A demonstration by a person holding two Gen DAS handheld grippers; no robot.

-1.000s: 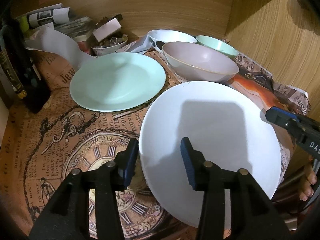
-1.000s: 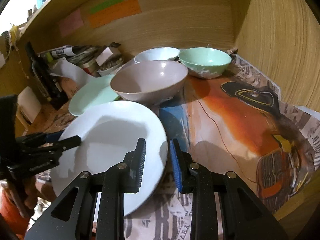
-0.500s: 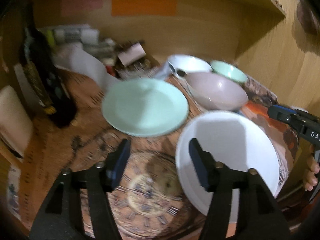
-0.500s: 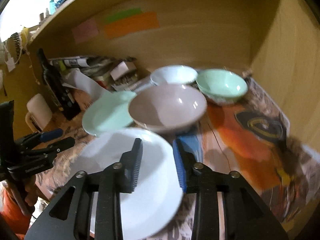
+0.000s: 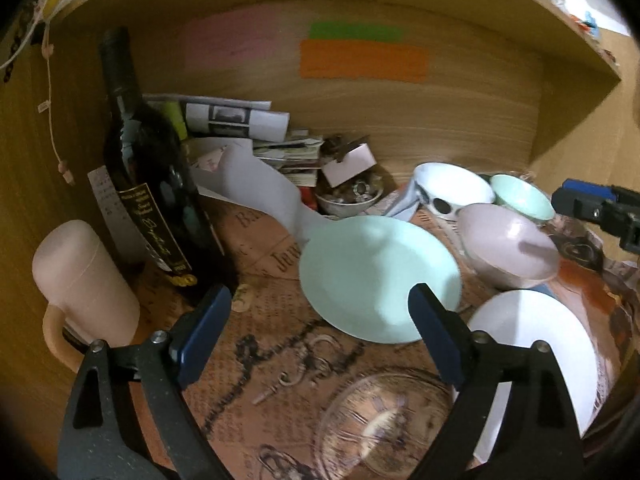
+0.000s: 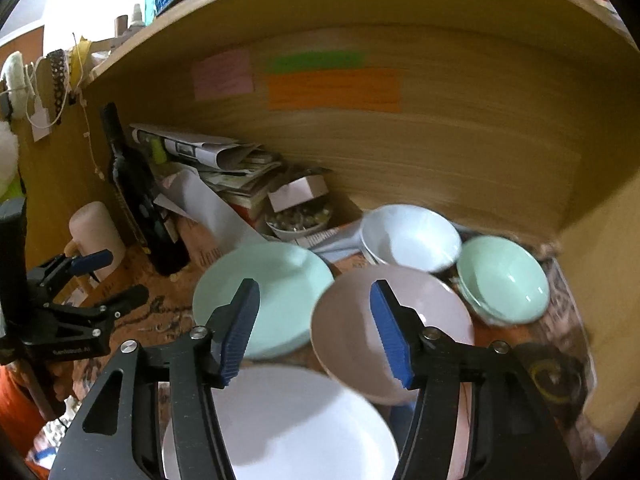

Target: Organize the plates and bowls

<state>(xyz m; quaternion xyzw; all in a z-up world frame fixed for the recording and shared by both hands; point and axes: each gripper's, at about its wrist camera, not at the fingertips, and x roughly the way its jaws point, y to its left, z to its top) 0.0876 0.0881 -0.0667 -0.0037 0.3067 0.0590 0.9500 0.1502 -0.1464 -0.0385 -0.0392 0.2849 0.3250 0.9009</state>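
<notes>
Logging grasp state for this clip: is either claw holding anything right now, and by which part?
Nothing is held. The left claw and right claw have just been opening and stand open with nothing between them; the white plate lies free on the table.

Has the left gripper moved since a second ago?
Yes. The left gripper has pulled back and up off the white plate, which stays put, and its jaws have just been opening, empty.

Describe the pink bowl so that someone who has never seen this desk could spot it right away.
Look into the wooden alcove's right back corner, where three bowls cluster on the printed cloth. The pink bowl is the nearest of them, in front of the white bowl and the mint bowl, beside the mint plate. It is the only dusty pink one.
</notes>
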